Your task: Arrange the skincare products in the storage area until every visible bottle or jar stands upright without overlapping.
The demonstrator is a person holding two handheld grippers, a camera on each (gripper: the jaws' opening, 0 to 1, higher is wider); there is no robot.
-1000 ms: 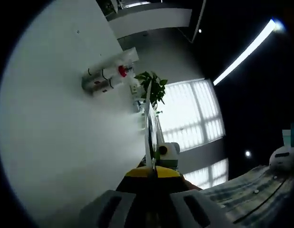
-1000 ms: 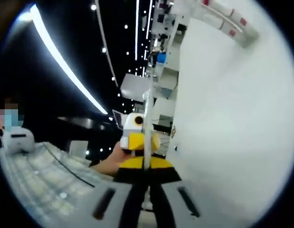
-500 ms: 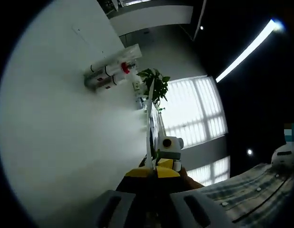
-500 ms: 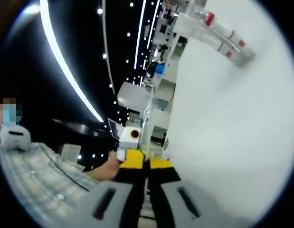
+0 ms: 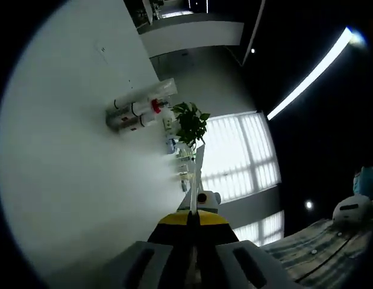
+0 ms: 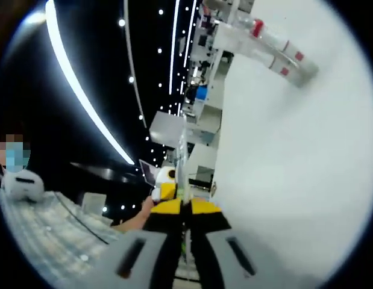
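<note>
— Yellow and black up close: how do the claws stand?
— In the left gripper view the left claw (image 5: 193, 226) has its jaws pressed together, nothing between them, touching nothing. The right claw (image 6: 185, 211) in the right gripper view is likewise clenched and bare. Each is in the air beside the white worktop (image 5: 72, 180), well apart from the products.
— Does one appear in the other's view?
— Yes. Just past the left claw's tips sits the other claw, and in the right gripper view a hand (image 6: 138, 217) holds the left one.
— And the skincare products?
— Far off on the worktop, a cluster of bottles (image 5: 135, 111), packed close; I make out roughly three, one with a red cap (image 5: 155, 107). Whether they are upright I cannot tell. The right gripper view shows the same cluster (image 6: 276, 51).
</note>
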